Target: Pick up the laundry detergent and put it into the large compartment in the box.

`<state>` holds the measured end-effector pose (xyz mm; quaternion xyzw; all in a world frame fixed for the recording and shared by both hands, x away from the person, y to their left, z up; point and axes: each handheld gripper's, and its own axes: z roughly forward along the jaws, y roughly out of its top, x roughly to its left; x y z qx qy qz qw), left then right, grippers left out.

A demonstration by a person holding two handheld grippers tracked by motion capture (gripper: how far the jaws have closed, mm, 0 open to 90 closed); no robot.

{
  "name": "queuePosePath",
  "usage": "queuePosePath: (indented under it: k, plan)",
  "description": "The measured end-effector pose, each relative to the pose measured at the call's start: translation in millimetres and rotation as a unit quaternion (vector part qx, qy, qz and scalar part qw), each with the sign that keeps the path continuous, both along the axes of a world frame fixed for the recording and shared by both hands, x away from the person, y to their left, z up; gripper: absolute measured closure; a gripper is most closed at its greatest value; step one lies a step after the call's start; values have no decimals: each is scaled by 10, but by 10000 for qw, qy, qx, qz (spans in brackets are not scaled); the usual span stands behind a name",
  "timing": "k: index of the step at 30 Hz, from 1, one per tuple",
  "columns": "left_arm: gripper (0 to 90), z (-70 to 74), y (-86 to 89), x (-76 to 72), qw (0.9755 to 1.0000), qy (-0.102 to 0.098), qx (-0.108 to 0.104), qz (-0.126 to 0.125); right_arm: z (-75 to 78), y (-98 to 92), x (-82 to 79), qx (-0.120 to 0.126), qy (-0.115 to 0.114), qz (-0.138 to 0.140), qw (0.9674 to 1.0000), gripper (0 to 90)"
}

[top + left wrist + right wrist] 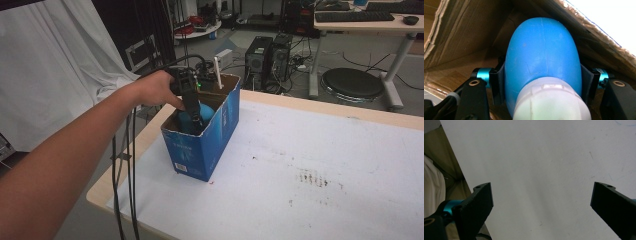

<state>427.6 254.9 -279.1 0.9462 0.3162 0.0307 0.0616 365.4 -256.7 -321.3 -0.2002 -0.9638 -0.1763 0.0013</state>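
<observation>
A blue cardboard box (200,145) stands open-topped at the table's left edge. My left gripper (194,120) reaches down into it from the left, shut on a rounded blue bottle (206,111). In the left gripper view the jaws of that gripper (542,66) press both sides of the blue bottle (544,47), just above its white cap (551,100), with the box's brown inner wall (461,37) around it. My right gripper (541,195) hangs open over the white table sheet (536,157), nothing between its jaws.
A white stick (218,72) pokes up at the box's far end. The white sheet (310,165) covers the wooden table and has a few brown stains (312,177). Beyond it are computer towers (267,55), a round stool (351,84) and a white curtain (50,65) at left.
</observation>
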Motion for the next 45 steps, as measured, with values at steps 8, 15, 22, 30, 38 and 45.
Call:
queuePosePath:
  k: [8, 15, 22, 30, 38, 45]
  plan:
    - [296, 47, 19, 32, 9996, -18, -177, 198, -4, 4, -8, -3, -4, -8, 10000, 34]
    - [251, 115, 35, 23, 9990, -118, -309, 289, -5, -5, -12, -5, -5, -5, 10000, 34]
    - [225, 285, 7, 17, 9984, -227, -438, 286, 0, 3, -24, 8, -15, 13, 10000, 34]
    - [225, 518, -12, -54, 9978, -313, -523, 261, 8, -11, -32, 11, -28, 7, 10000, 35]
    - [225, 757, -89, -160, 9975, -325, -625, 23, 13, -11, -39, 40, -46, -3, 10000, 34]
    - [225, 819, -214, -189, 9969, -415, -667, -81, 29, -15, -53, 59, -65, -11, 10000, 34]
